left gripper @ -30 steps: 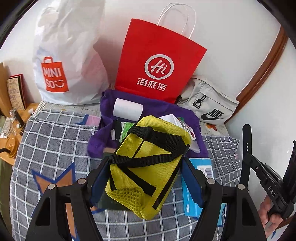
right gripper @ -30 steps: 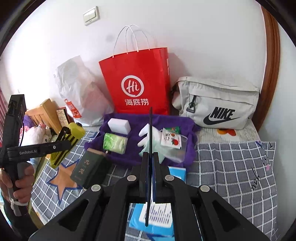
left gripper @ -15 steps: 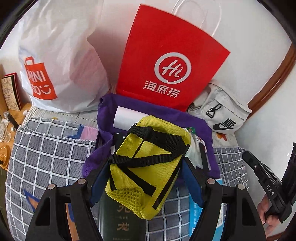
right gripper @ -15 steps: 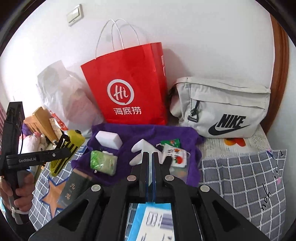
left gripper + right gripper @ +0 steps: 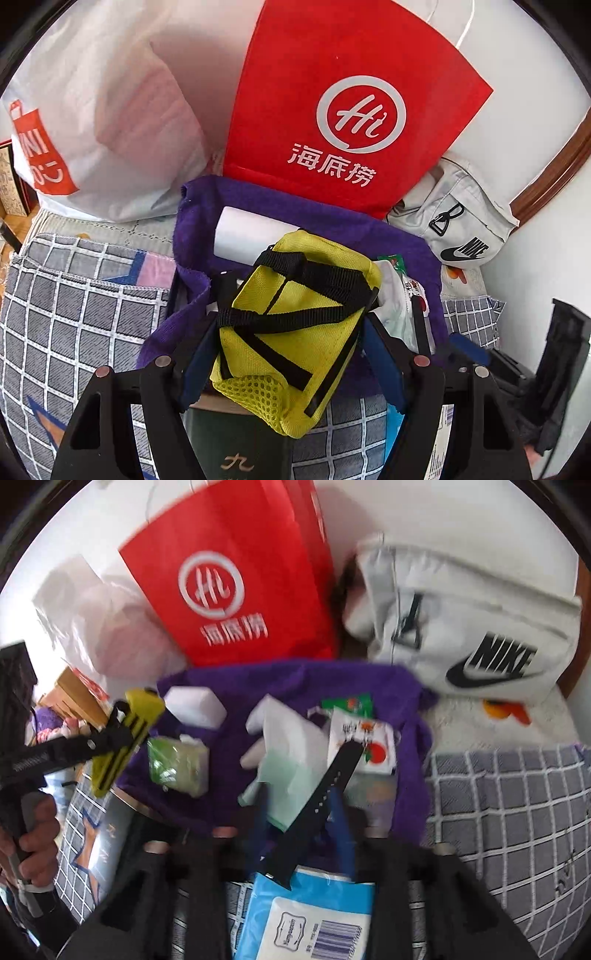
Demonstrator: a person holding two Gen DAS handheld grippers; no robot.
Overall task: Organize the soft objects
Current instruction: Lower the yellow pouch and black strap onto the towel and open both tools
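My left gripper (image 5: 291, 332) is shut on a yellow mesh pouch (image 5: 295, 325) with black straps, held above the front edge of a purple cloth (image 5: 280, 206). It also shows at the left of the right wrist view (image 5: 125, 734). My right gripper (image 5: 299, 812) has its jaws parted; a black strap (image 5: 325, 794) lies slanted between them, over the cloth (image 5: 288, 679). On the cloth lie a white sponge (image 5: 195, 705), a green packet (image 5: 177, 764), a pale glove (image 5: 288, 753) and a snack packet (image 5: 365, 742).
A red paper bag (image 5: 347, 110), a white Miniso bag (image 5: 96, 110) and a grey Nike bag (image 5: 472, 635) stand along the wall behind. A dark box (image 5: 236, 446) and blue tissue pack (image 5: 306, 915) lie on the checked bedcover (image 5: 517, 805).
Both grippers moved forward toward the cloth. The right gripper's jaws, shut on the black strap before, have parted and the strap now lies slanted.
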